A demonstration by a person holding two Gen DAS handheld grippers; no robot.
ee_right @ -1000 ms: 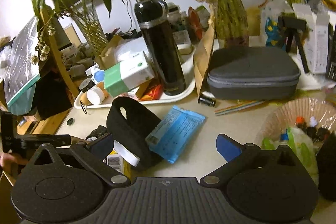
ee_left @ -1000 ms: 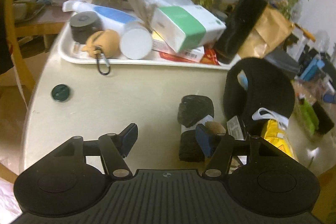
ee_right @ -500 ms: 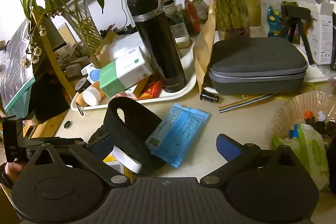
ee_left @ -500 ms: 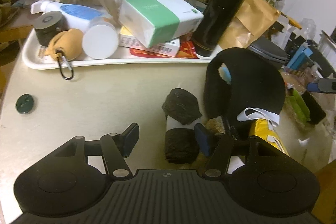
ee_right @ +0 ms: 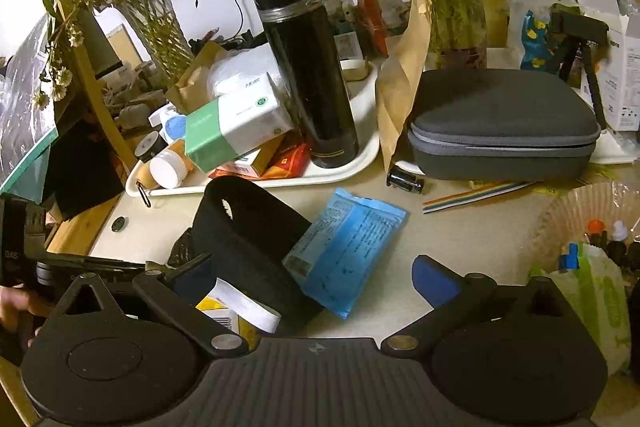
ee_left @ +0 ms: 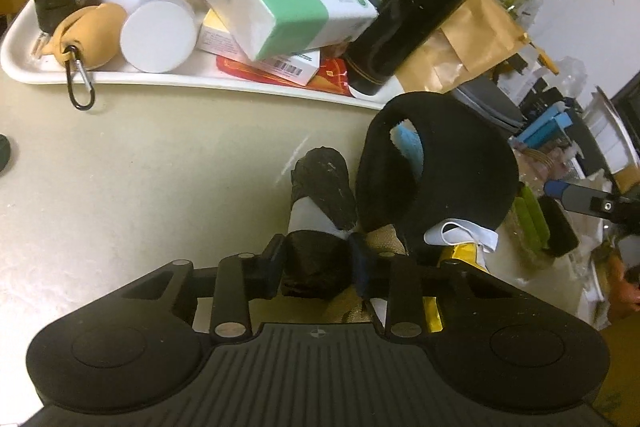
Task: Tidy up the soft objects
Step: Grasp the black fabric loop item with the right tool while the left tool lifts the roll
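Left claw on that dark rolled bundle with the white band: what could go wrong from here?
The left claw is closing on the near end of the dark rolled bundle only, so the far end may sag or the white band slip off. The black fabric pouch sits against the bundle and may get dragged. The right claw hangs open over the blue packet, close enough to bump it.

A black roll (ee_left: 316,227) with a white band, a blue packet (ee_right: 344,251), a green-and-white box (ee_left: 288,3), a black bottle (ee_right: 308,83).
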